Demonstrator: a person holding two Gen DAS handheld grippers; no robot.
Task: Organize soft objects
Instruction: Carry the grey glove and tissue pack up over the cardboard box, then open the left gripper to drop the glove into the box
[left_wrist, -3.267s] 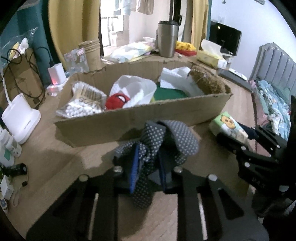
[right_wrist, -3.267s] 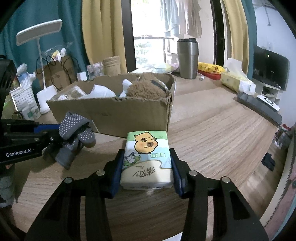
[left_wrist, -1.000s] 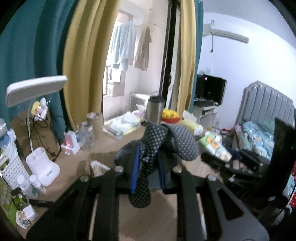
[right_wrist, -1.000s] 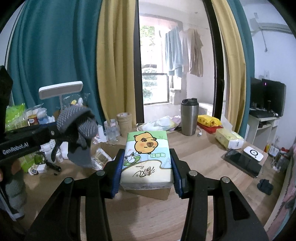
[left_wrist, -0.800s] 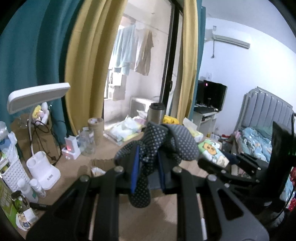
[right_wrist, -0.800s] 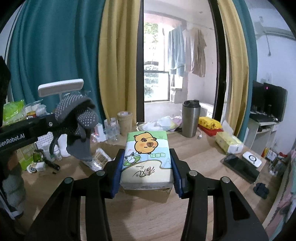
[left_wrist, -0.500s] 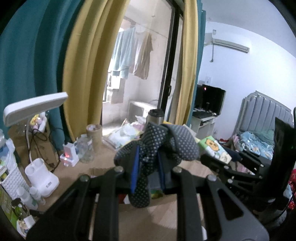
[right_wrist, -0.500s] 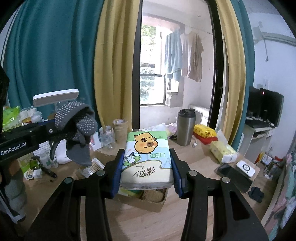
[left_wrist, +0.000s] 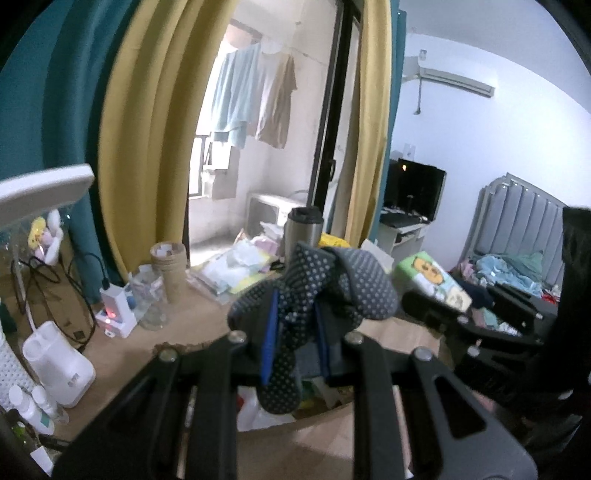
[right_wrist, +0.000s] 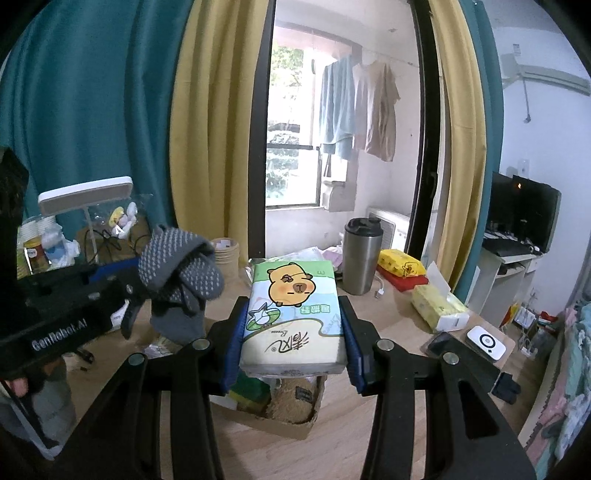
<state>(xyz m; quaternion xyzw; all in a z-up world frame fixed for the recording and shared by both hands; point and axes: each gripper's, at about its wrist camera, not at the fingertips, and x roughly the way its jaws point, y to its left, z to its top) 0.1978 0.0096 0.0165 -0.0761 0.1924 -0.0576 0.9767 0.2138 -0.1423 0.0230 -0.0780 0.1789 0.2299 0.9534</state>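
My left gripper is shut on a dark grey glove with pale dots, held high above the cardboard box. The glove also shows at the left of the right wrist view, hanging from the left gripper. My right gripper is shut on a green and white tissue pack with a cartoon capybara, above the box. That pack appears at the right of the left wrist view. A brown plush item lies in the box.
On the wooden table stand a steel tumbler, a yellow tissue box, paper cups, a white lamp base and a phone. Curtains and a window lie behind; a bed is at the right.
Both grippers have risen higher over the table with their loads and moved toward the box, which now lies right beneath them. The grips are unchanged.
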